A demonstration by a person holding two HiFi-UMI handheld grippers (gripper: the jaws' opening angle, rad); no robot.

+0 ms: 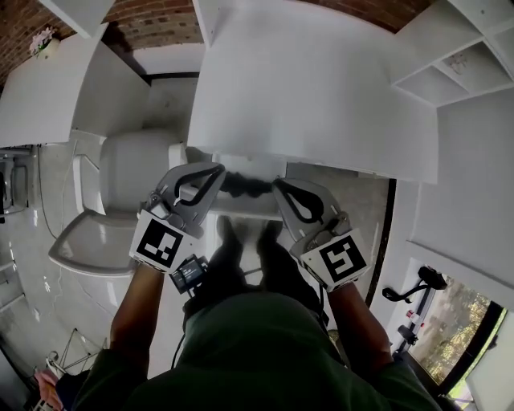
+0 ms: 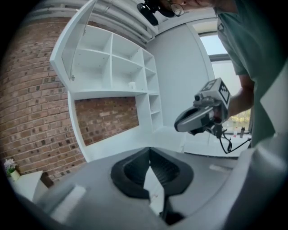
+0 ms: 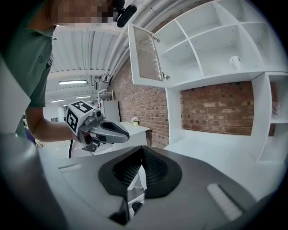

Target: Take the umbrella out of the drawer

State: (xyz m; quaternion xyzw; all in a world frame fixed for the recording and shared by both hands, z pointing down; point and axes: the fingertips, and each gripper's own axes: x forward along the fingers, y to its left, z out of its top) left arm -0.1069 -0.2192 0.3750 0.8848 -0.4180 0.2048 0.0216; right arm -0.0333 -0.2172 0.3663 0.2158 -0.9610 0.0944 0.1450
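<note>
My left fingers [image 1: 210, 178] and right fingers [image 1: 287, 195] are hovering pinched together, empty, either side of the blurry dark umbrella [image 1: 243, 186]. The white worktop [image 1: 321, 96] is sitting just above it, brick wall [image 1: 161, 24] beyond.

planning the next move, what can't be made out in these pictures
- The drawer: head view, none can be told apart below the white counter edge.
- Dark shape between the left gripper and right gripper: head view, blurred; umbrella or not, unclear.
- Both gripper views look over the counter at shelves and brick wall, nothing lower.
- Small white thing on a shelf: right gripper view, too small.
</note>
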